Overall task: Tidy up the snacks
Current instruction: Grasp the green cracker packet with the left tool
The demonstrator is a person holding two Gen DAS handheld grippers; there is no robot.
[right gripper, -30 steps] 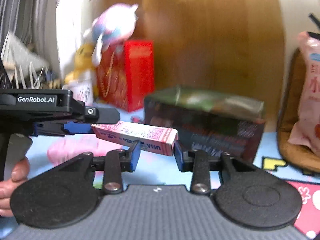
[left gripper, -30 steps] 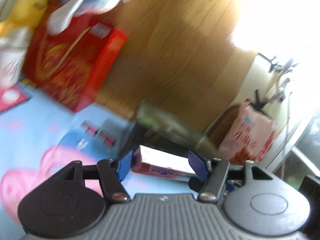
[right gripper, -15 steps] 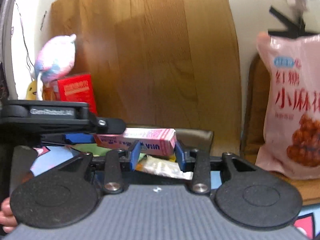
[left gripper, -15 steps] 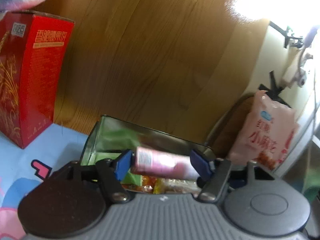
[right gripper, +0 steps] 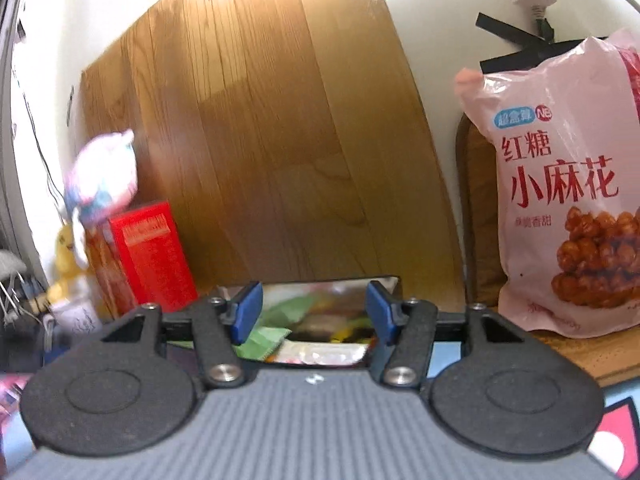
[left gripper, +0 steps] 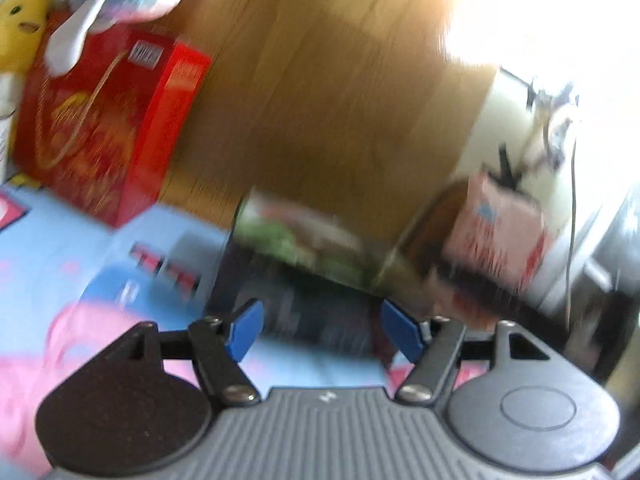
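My right gripper (right gripper: pixel 314 312) is open and empty, just above the open dark storage box (right gripper: pixel 390 285). Several snack packets (right gripper: pixel 288 320) lie inside the box, green and yellow among them. My left gripper (left gripper: pixel 322 330) is open and empty, back from the same box (left gripper: pixel 296 304), which is blurred in the left wrist view. The pink snack carton from before does not show clearly in either view.
A red gift box (left gripper: pixel 108 128) with plush toys (left gripper: pixel 24 20) stands at the left on the blue cartoon mat (left gripper: pixel 60 240). A large pink snack bag (right gripper: pixel 568 208) leans on a wooden chair at the right. A wood panel (right gripper: pixel 272 140) stands behind the box.
Both grippers held the pink carton over the box; both have opened and let it go. The left gripper has pulled back and away from the box.
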